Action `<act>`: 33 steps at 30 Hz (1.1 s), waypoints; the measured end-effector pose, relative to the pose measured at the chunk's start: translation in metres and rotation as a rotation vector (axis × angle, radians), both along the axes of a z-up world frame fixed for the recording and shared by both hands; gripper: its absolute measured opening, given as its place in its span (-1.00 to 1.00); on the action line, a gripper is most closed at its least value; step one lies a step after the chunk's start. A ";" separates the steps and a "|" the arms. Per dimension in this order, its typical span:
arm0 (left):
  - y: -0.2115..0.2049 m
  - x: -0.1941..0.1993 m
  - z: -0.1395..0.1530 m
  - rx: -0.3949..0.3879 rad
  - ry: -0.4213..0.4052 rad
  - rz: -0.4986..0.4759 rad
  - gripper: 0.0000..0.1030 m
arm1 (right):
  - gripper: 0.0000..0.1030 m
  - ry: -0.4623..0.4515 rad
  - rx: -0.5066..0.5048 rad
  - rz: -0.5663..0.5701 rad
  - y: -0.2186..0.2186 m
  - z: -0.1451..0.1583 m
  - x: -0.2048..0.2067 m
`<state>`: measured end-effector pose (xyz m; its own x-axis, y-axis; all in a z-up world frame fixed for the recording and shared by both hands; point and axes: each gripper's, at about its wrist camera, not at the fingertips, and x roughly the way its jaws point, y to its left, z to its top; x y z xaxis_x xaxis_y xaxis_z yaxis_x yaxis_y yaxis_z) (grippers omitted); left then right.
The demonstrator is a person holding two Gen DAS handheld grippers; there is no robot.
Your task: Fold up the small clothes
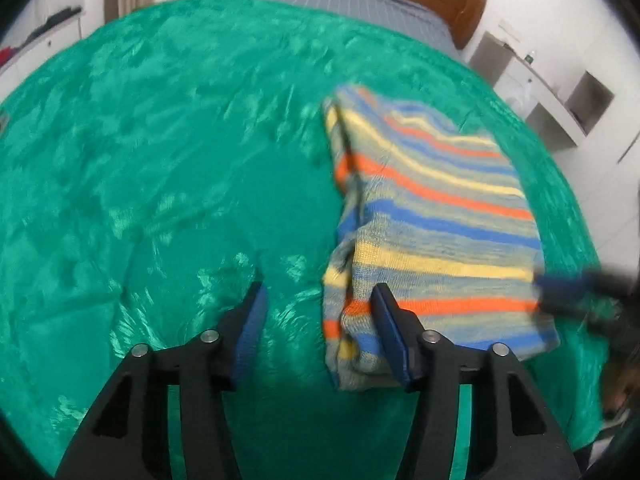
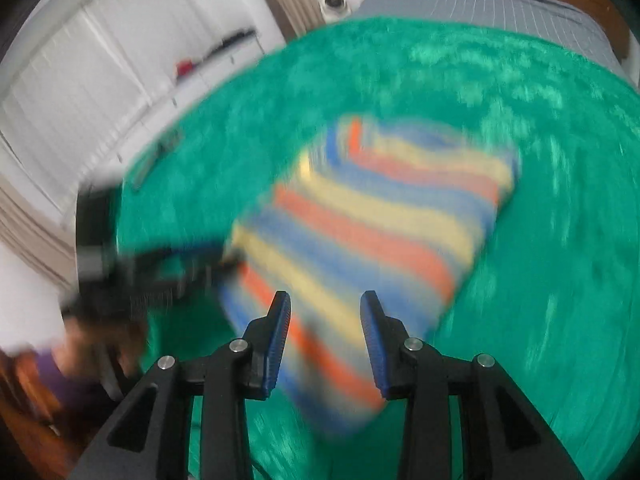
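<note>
My two grippers, left gripper (image 1: 318, 320) and right gripper (image 2: 325, 330), hang open, empty, over the folded striped sweater (image 1: 432, 240); I should regrip one edge squarely.

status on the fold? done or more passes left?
Done: the striped knit lies folded into a compact block on the green blanket, layers doubled along its left edge. In hand: nothing; the left gripper and right gripper are both open, no cloth between the pads. Left: perhaps a tidy-up; the right wrist view is too blurred to judge the edges. No other garment shows.
</note>
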<state>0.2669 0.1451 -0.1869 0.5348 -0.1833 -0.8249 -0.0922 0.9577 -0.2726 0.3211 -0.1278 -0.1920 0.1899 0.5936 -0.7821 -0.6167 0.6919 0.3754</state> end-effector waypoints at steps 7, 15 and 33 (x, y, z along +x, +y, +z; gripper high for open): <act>-0.003 0.000 0.010 0.059 0.002 -0.041 0.08 | -0.29 0.042 0.030 -0.131 -0.023 -0.040 -0.021; -0.001 0.032 0.051 0.000 -0.075 -0.057 0.58 | -0.13 -0.126 0.019 -0.183 -0.034 0.029 0.011; 0.045 0.069 0.032 -0.270 0.010 -0.078 0.75 | 0.65 0.060 0.222 -0.417 -0.090 0.009 0.049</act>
